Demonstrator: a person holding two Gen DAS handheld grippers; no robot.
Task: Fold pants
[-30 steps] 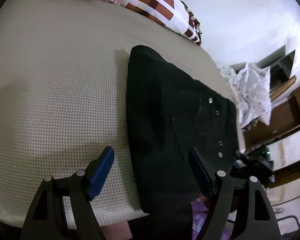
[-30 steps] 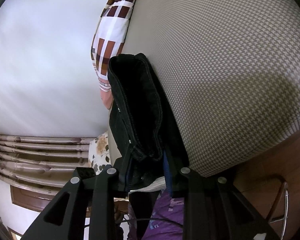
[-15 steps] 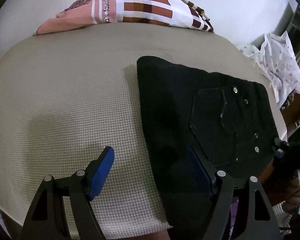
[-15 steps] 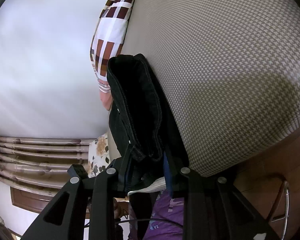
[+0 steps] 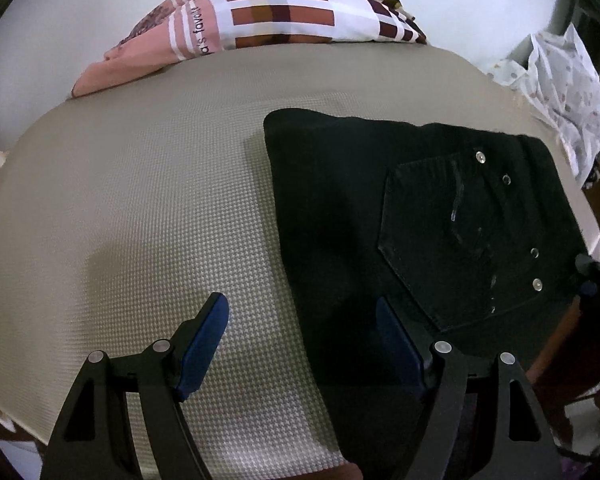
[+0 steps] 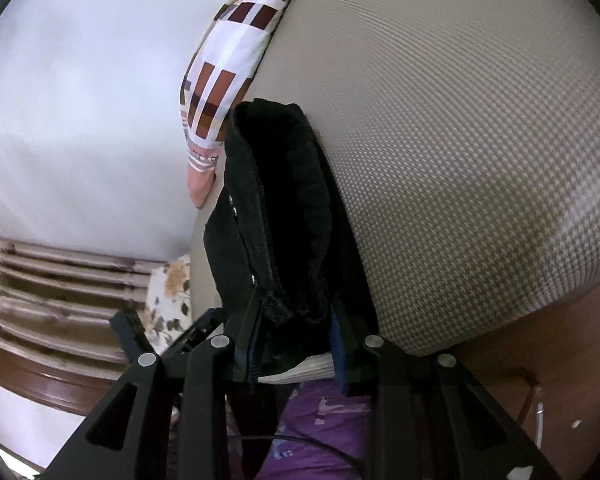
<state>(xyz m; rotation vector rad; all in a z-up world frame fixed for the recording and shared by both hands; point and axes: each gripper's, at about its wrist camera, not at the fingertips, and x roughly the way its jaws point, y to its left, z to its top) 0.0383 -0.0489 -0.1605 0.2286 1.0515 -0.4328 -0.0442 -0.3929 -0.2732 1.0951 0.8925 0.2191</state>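
On the bed [image 5: 140,208], toward three o'clock, the pants [image 5: 380,220] lie folded compactly. The right gripper [image 6: 296,344], jaws just easing apart, clasps their edge; the left gripper [image 5: 300,332] gapes empty.

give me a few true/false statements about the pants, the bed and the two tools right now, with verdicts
1. The black pants lie folded on the beige bed cover. True.
2. The left tool is clamped on the pants. False: its jaws stand wide open, one pad over the bed cover, the other over the cloth.
3. The right tool has the thick edge of the pants between its jaws. True; its jaws have just been opening a little.
4. A back pocket with metal rivets faces up. True.
5. The patterned pillow lies on top of the pants. False: it sits apart, at the far edge of the bed by the wall.
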